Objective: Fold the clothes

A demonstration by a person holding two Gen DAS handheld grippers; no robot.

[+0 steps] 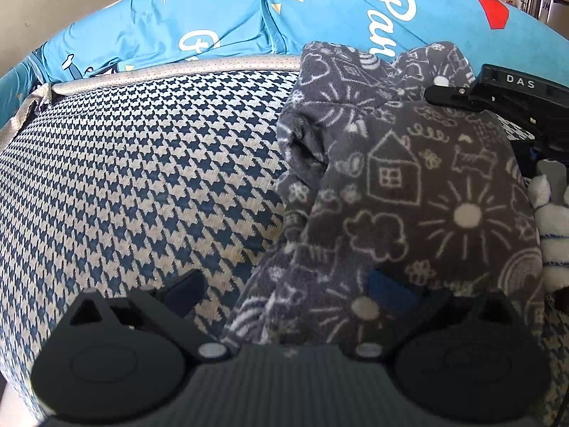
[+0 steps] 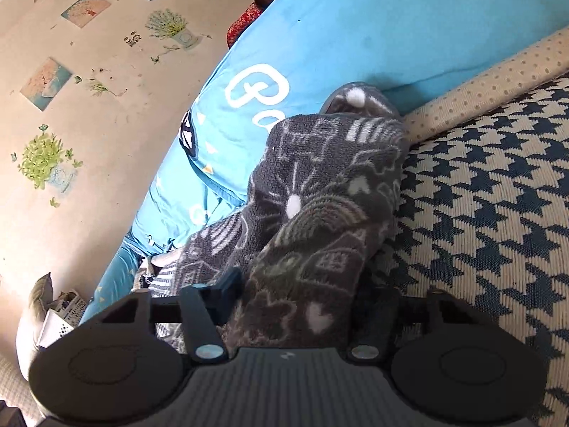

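Grey fleece garment [image 1: 409, 185] with white doodle print lies bunched on the houndstooth cover [image 1: 142, 178], its far end against the blue bedding [image 1: 220, 17] at 12 o'clock. Left gripper [image 1: 288, 291]: jaws wide apart, right finger on the fleece at 5 o'clock, left finger over bare cover, nothing clamped. Right gripper [image 2: 302, 299]: fingers part-closed with a thick fold of fleece between them; firm grip cannot be confirmed; seen from the left wrist at 2 o'clock, beside a white-gloved hand [image 1: 551, 213].

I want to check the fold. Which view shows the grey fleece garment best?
The left wrist view: the grey doodle-print fleece garment lies spread there, prints legible. The right wrist view shows it bunched, partly behind the right gripper.
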